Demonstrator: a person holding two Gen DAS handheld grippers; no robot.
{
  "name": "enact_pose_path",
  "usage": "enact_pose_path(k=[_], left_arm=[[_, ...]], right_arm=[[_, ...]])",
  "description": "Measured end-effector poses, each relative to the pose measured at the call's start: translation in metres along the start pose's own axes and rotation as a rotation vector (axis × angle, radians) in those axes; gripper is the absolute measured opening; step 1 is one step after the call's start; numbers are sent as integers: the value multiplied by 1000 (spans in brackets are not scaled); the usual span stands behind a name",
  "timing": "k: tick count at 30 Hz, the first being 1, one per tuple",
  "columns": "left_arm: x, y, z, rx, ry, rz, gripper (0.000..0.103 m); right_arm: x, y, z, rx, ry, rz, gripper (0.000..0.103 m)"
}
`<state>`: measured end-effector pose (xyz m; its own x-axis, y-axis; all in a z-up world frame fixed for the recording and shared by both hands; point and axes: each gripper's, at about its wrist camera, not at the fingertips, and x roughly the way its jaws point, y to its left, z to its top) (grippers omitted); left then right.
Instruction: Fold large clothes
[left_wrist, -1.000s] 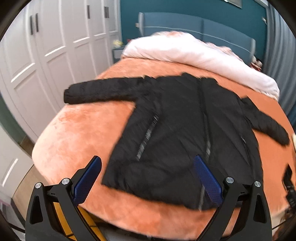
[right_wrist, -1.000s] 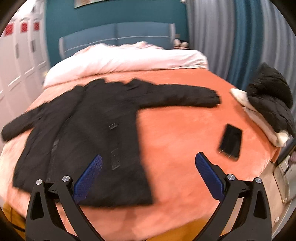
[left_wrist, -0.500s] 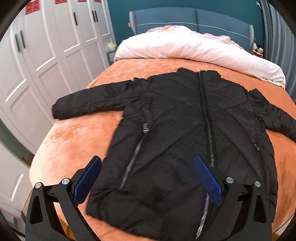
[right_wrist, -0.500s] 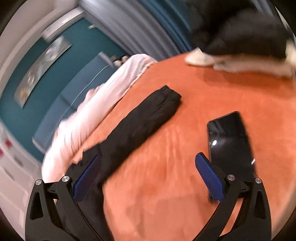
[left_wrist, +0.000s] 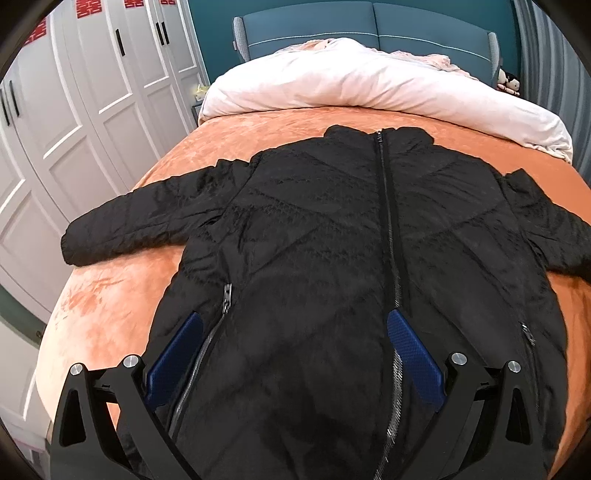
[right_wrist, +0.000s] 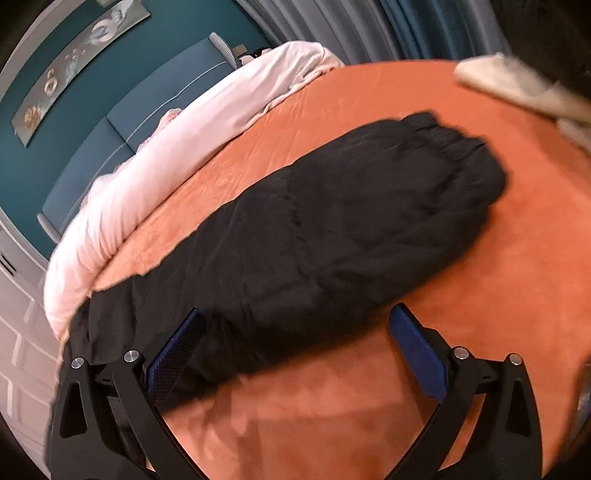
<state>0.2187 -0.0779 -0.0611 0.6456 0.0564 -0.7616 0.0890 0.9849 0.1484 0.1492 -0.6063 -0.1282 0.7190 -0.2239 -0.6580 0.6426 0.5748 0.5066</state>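
Observation:
A black padded jacket (left_wrist: 332, 258) lies spread front-up on the orange bed cover (left_wrist: 110, 295), zipped, both sleeves stretched out sideways. My left gripper (left_wrist: 295, 354) is open and hangs over the jacket's lower front, left of the centre zip. In the right wrist view the jacket's right sleeve (right_wrist: 351, 221) lies flat, its cuff at the upper right. My right gripper (right_wrist: 295, 350) is open and hovers just above the sleeve's middle, the sleeve running between the blue pads (right_wrist: 417, 354). Nothing is gripped.
A pale rolled duvet (left_wrist: 369, 81) lies across the head of the bed before a blue headboard (left_wrist: 369, 22). White wardrobe doors (left_wrist: 74, 110) line the left side. A cream cloth under a dark garment (right_wrist: 517, 85) sits at the bed's right edge.
Both grippers have moved in closer. The left one has come forward over the jacket's body. The right one has swung from beside the phone to over the right sleeve; the phone is out of view.

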Motion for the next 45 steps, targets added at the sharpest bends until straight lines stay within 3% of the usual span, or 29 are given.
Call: enact_pose_path(k=[3, 6, 7, 9, 11, 15, 17, 19, 21, 22, 25, 27, 29, 33, 37, 40, 42, 44, 45], left_arm=[[11, 3, 2, -2, 5, 8, 98], [21, 7, 2, 5, 16, 12, 98], [23, 9, 1, 4, 19, 14, 98], [27, 14, 0, -3, 23, 21, 98], [31, 22, -1, -15, 22, 37, 98], [36, 45, 2, -66, 28, 51, 98], [35, 58, 4, -99, 28, 53, 98], [33, 75, 7, -138, 20, 58, 98], [30, 93, 11, -176, 13, 48, 98], [29, 100, 12, -190, 15, 38, 98], [31, 120, 17, -237, 39, -26, 98], [35, 127, 20, -270, 47, -94, 98], [45, 127, 22, -289, 64, -175, 98], [82, 108, 23, -332, 176, -308, 98], [118, 89, 17, -454, 305, -506, 98], [126, 82, 22, -510, 301, -543, 96], [129, 78, 33, -509, 283, -579, 65], [131, 78, 46, -507, 254, -581, 47], [130, 77, 55, -492, 224, -564, 31]], right_arm=[[17, -2, 8, 94, 1, 67, 94], [29, 0, 17, 208, 8, 143, 32], [27, 7, 22, 226, 0, 183, 22], [11, 41, 30, 157, -45, 230, 13], [-14, 95, 31, -5, -91, 281, 10], [-70, 222, -8, -390, -117, 442, 10], [-90, 293, -65, -630, -66, 523, 10], [-97, 333, -121, -794, -2, 563, 14], [-91, 356, -182, -920, 74, 568, 39], [-82, 360, -215, -964, 128, 565, 46], [-69, 351, -271, -1029, 202, 491, 50], [-82, 335, -275, -1003, 183, 457, 52], [-93, 318, -253, -903, 178, 464, 61], [-104, 273, -209, -727, 162, 379, 64], [-95, 238, -188, -596, 202, 317, 64], [-73, 226, -178, -499, 235, 277, 73], [-54, 218, -169, -408, 273, 303, 74], [-35, 223, -167, -353, 288, 307, 73], [-26, 226, -162, -334, 285, 327, 62]])
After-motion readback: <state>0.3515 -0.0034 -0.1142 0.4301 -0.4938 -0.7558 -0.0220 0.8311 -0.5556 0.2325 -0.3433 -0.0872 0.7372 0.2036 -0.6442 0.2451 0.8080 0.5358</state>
